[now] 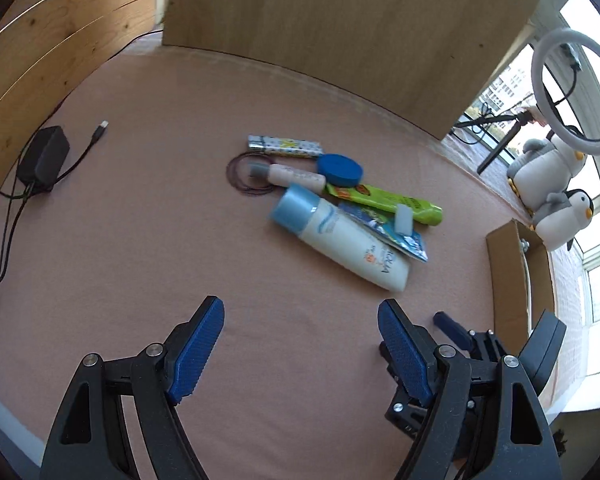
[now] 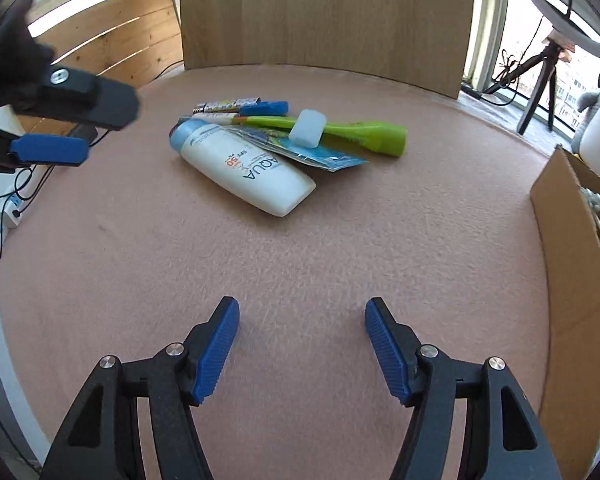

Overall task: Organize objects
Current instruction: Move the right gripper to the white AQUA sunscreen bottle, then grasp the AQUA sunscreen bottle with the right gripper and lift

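Both hand-held grippers are wide open with nothing between the pads, the left hand-held gripper (image 1: 300, 344) and the right hand-held gripper (image 2: 301, 346) hovering over bare pink cloth on the table (image 2: 300, 248). A bit further out sits the pile: a white sunscreen bottle (image 2: 244, 168) lying on its side in front, a blue foil packet (image 2: 319, 152) tucked partly under it, a green tube (image 2: 359, 132) with a small white block (image 2: 307, 128) resting on top. The left view alone shows a blue round lid (image 1: 339, 169), a small cream tube (image 1: 296, 175), a thin hair tie (image 1: 244, 176) and a black charger (image 1: 44, 158) far off to the side. A cardboard box (image 2: 571, 264) is cut off at the right edge, contents hard to make out. Behind everything stands a wooden board (image 2: 323, 16), with windows and plush penguins (image 1: 555, 184) to the right.
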`<state>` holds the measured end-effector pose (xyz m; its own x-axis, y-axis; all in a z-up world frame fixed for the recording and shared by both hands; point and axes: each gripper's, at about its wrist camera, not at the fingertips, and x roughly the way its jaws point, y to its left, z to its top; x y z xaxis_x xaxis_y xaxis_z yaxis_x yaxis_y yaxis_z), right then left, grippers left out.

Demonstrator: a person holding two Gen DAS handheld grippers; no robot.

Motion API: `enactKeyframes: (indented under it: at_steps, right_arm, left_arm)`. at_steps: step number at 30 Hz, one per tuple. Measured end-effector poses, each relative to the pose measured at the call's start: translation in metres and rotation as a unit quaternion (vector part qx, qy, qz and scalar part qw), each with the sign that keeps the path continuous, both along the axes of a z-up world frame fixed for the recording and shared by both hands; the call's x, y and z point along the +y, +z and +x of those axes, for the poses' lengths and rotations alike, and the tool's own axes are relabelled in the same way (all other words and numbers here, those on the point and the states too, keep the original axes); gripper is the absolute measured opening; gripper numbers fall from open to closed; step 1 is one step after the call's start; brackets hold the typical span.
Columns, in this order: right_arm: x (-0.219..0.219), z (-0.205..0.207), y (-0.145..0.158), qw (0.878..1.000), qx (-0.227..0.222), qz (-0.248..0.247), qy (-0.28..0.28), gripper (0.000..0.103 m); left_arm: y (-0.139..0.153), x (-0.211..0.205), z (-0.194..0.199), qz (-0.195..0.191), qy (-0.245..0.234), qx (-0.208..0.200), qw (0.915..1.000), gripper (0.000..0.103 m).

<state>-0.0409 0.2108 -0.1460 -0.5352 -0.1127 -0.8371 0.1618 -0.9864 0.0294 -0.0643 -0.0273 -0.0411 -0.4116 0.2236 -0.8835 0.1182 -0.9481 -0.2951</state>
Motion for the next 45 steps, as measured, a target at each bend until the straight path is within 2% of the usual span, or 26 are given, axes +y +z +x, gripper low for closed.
enactKeyframes:
  at_steps: [1,2,6,10,12,14,15,16,17,19,33,39,45]
  right_arm:
    - [-0.006,-0.007,-0.001,1.0,0.01,0.012,0.016,0.073]
    - [-0.011,-0.016,-0.002,0.999,0.007,0.022,0.031,0.075]
    - [-0.026,-0.052,-0.002,0.997,0.014,0.026,0.075,0.076]
    - [-0.045,-0.076,-0.001,0.993,0.013,0.033,0.113,0.076]
    - [-0.054,-0.08,-0.001,0.992,0.01,0.03,0.121,0.075]
    - [-0.063,-0.078,0.0,0.993,0.006,0.021,0.119,0.065]
    - [-0.066,-0.078,0.0,0.993,0.007,0.021,0.115,0.06]
    - [-0.069,-0.074,0.001,0.993,0.009,0.019,0.113,0.051]
    - [-0.073,-0.069,0.001,0.994,0.009,0.02,0.11,0.046]
    - [-0.081,-0.057,0.002,0.994,0.011,0.019,0.103,0.042]
    - [-0.116,0.056,0.001,0.995,0.021,0.015,0.101,0.041]
    - [-0.119,0.065,0.001,0.994,0.023,0.016,0.105,0.041]
    - [-0.119,0.067,0.0,0.994,0.03,0.013,0.105,0.042]
  left_arm:
    - [-0.002,-0.018,0.006,0.0,0.017,-0.001,0.9999,0.082]
    - [-0.004,-0.034,0.012,0.0,0.033,-0.002,0.9994,0.082]
    - [-0.011,-0.082,0.031,0.014,0.083,-0.009,0.9964,0.082]
    - [-0.012,-0.104,0.045,0.015,0.104,-0.009,0.9944,0.082]
    - [-0.014,-0.108,0.048,0.017,0.112,-0.009,0.9936,0.082]
    - [-0.016,-0.11,0.049,0.019,0.115,-0.011,0.9932,0.082]
    - [-0.015,-0.106,0.048,0.02,0.114,-0.013,0.9931,0.082]
    - [-0.016,-0.104,0.047,0.022,0.112,-0.014,0.9933,0.082]
    - [-0.017,-0.101,0.045,0.025,0.109,-0.015,0.9936,0.082]
    - [-0.019,-0.091,0.041,0.028,0.099,-0.018,0.9945,0.083]
    - [-0.057,0.0,0.026,0.034,0.006,-0.062,0.9975,0.084]
    - [-0.07,0.016,0.018,0.031,-0.005,-0.074,0.9968,0.084]
    - [-0.073,0.03,0.013,-0.003,-0.011,-0.069,0.9975,0.084]
